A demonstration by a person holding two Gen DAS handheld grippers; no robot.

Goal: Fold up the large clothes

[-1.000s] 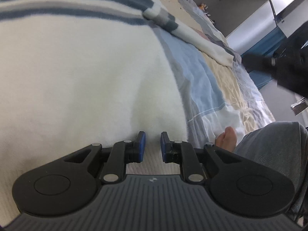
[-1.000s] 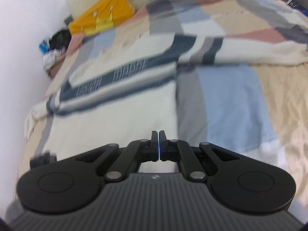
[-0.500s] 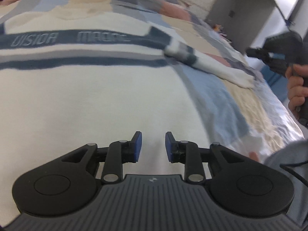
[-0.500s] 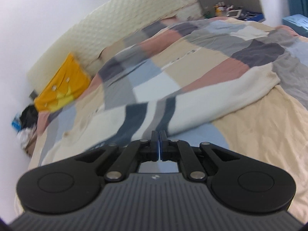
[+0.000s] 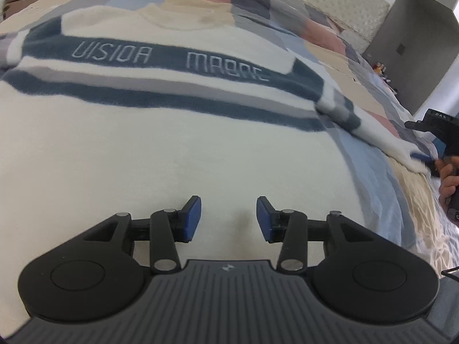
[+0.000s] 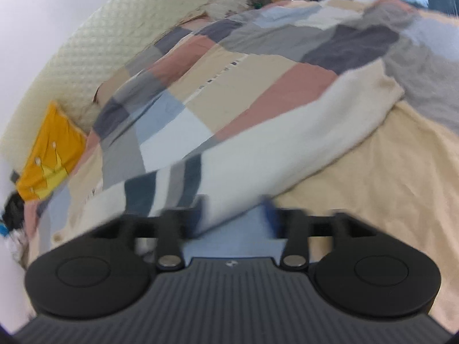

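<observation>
A large cream sweater [image 5: 178, 149] with dark blue stripes is lying face up and spread flat on the bed [image 6: 373, 189], over a patchwork quilt [image 6: 229, 66], its collar pointing toward the headboard. The left gripper [image 5: 228, 218] is hovering over the plain lower body of the sweater, its blue-padded fingers [image 5: 191, 219] spreading apart with nothing between them. The right gripper [image 6: 233, 215] is pointing at the sweater's right sleeve [image 6: 258, 143], which is stretching out across the quilt toward its cuff; its fingers are also opening, and the sleeve is lying just ahead of and partly between them, though motion blur is making it hard to say whether the pads are touching the knit yet. Seen from the left wrist, the right hand [image 5: 449, 177] is sitting at the far edge near the sleeve's end. The risk from here is a bad pinch: the knit is thick and soft, so closing too shallow is likely to let the sleeve slip out mid-fold, while closing too deep could be catching the quilt underneath and dragging it along. With the left gripper holding nothing, pulling the sleeve across could also be shifting the whole sweater and wrinkling the body.
</observation>
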